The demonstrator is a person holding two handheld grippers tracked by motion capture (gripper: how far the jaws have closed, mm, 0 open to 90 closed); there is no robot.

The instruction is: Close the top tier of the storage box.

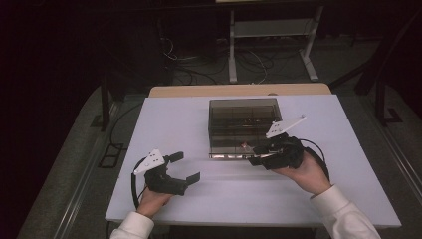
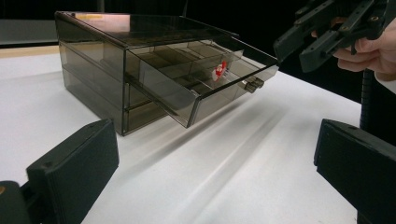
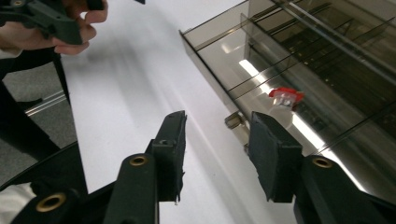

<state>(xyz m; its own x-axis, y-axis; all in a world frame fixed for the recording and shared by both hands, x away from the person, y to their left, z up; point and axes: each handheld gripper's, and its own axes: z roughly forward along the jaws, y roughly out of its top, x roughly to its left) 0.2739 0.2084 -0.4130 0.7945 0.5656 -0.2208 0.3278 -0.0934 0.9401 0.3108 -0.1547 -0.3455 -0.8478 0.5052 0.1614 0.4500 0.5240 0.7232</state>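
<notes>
A smoky see-through drawer box (image 1: 243, 115) stands at the back middle of the white table (image 1: 174, 124). Its top drawer (image 2: 205, 95) is pulled partway out toward me. A small red and white item (image 2: 219, 71) (image 3: 286, 95) lies in a front compartment of that drawer. My right gripper (image 1: 256, 155) (image 3: 218, 123) is open at the drawer's front. The drawer's knob (image 3: 233, 120) lies just ahead, between the jaws and nearer the right one. My left gripper (image 1: 186, 167) (image 2: 215, 135) is open over bare table, left of and nearer than the box, holding nothing.
The box has lower drawers (image 2: 93, 100) that are shut. Beyond the table's far edge a tan board (image 1: 239, 90) shows, then floor cables (image 1: 249, 62) and the legs of a white stand (image 1: 232, 50). Bare table lies left of and in front of the box.
</notes>
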